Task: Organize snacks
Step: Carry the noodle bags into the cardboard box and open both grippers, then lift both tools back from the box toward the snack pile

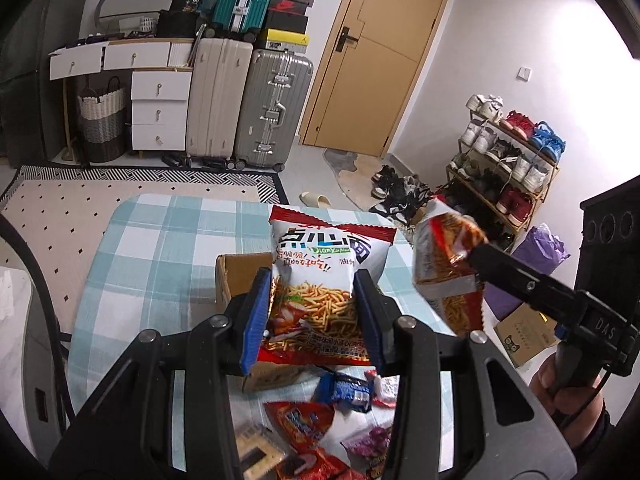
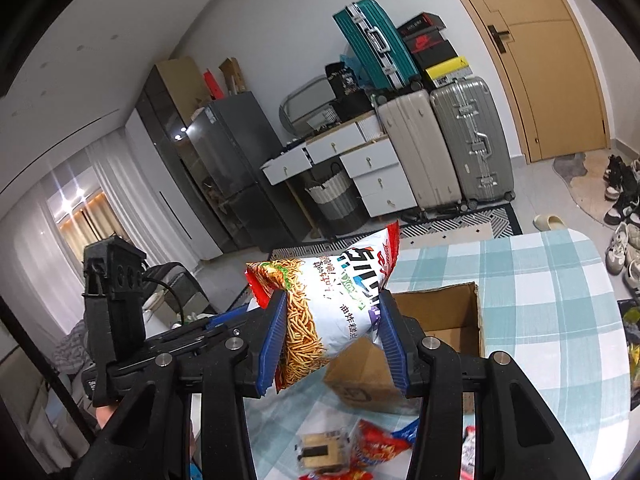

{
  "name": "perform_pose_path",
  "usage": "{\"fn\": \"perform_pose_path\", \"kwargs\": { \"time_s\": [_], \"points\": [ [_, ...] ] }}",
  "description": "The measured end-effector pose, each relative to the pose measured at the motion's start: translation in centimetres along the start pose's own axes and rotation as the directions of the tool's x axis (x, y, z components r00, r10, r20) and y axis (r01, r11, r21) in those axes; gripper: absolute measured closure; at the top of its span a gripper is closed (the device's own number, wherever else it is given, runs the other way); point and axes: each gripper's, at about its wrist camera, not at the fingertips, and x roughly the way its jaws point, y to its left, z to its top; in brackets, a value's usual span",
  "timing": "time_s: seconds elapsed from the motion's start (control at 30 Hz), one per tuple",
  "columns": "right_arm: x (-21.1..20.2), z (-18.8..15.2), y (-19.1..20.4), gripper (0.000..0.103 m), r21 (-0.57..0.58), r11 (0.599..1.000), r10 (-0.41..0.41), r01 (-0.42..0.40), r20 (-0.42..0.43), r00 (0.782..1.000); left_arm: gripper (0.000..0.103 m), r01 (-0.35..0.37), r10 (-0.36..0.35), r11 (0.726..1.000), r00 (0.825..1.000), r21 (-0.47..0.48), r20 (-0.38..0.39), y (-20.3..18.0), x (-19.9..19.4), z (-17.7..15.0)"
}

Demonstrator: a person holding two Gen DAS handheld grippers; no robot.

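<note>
1. Snack packets lie loose on the checked counter (image 1: 160, 240) at the bottom of both wrist views: a red one (image 1: 300, 420), a blue one (image 1: 346, 392), a purple one (image 1: 372, 444) and a brown-and-cream one (image 2: 320, 450). Their print is blurred or cut off by the frame, and none of it can be read.

2. Left hand-held gripper (image 1: 316, 316) is clamped by its blue pads on a noodle-snack bag (image 1: 320, 288), held upright above the counter. Large Chinese characters cross the bag's white front, with green Latin letters starting "Dian" below them; the lower print is hidden by the pads.

3. Right hand-held gripper (image 2: 334, 338) is clamped on a second noodle-snack bag (image 2: 332, 308), tilted on its side in the air. Its print is the same, read sideways; one corner is hidden behind the pad.

4. Cardboard box (image 2: 440, 340) stands open on the counter, just beyond and below both bags. Its inside looks bare where it shows, though the bags cover part of it. Free counter lies past the box up to the far edge.

5. Beyond the counter stand suitcases (image 1: 272, 112), white drawers (image 1: 160, 112), shoe boxes with a swoosh logo (image 1: 288, 4), a door (image 1: 380, 56) and a shoe rack (image 1: 508, 164).
</note>
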Motion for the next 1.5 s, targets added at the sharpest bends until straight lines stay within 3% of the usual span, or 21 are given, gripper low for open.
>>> {"fn": "perform_pose_path", "kwargs": {
  "time_s": [0.27,0.4,0.57,0.8,0.9,0.97,1.1,1.23,1.27,1.33,1.5],
  "points": [
    [6.6,-0.4,-4.1,0.058,0.021,0.997,-0.064,0.067,-0.120,0.991,0.064,-0.053,0.055,0.998,0.993,0.016,-0.107,1.3,8.9,0.4],
    [9.2,-1.4,-6.9,0.058,0.073,0.995,-0.051,0.065,-0.180,0.982,0.064,-0.089,0.103,0.992,0.982,0.093,-0.156,1.4,13.1,-0.3],
    [11.2,-2.2,-9.0,0.057,0.102,0.992,-0.052,0.074,-0.200,0.978,0.064,-0.105,0.128,0.986,0.973,0.126,-0.194,1.4,16.2,-0.7],
    [13.0,-3.3,-11.1,0.056,0.156,0.982,-0.067,0.107,-0.242,0.968,0.064,-0.117,0.134,0.989,0.964,0.090,-0.230,2.9,18.5,-1.2],
    [12.8,-3.2,-11.3,0.054,0.144,0.983,-0.083,0.118,-0.228,0.970,0.064,-0.114,0.130,0.990,0.964,0.082,-0.231,3.5,18.3,-1.5],
    [12.4,-3.1,-11.2,0.049,0.138,0.983,-0.086,0.118,-0.219,0.972,0.058,-0.127,0.140,0.989,0.965,0.075,-0.224,3.8,17.8,-1.7],
    [11.0,-2.9,-10.8,0.045,0.131,0.983,-0.104,0.132,-0.197,0.975,0.038,-0.139,0.145,0.989,0.972,0.042,-0.188,4.4,15.6,-2.0],
    [8.7,-3.1,-9.7,0.045,0.109,0.985,-0.112,0.131,-0.165,0.980,0.030,-0.151,0.156,0.987,0.982,0.051,-0.107,4.0,11.3,-2.7],
    [7.9,-3.3,-9.2,0.042,0.095,0.986,-0.120,0.136,-0.155,0.981,0.022,-0.156,0.160,0.986,0.983,0.053,-0.092,3.9,10.4,-2.8],
    [6.5,-3.7,-8.5,0.032,0.078,0.987,-0.128,0.139,-0.133,0.983,0.021,-0.166,0.168,0.985,0.985,0.052,-0.047,3.6,7.9,-3.5],
    [2.1,-4.9,-5.8,0.021,0.019,0.990,-0.137,0.139,-0.067,0.988,0.020,-0.182,0.184,0.980,0.983,0.074,-0.010,2.1,3.1,-5.5]
  ]
}}
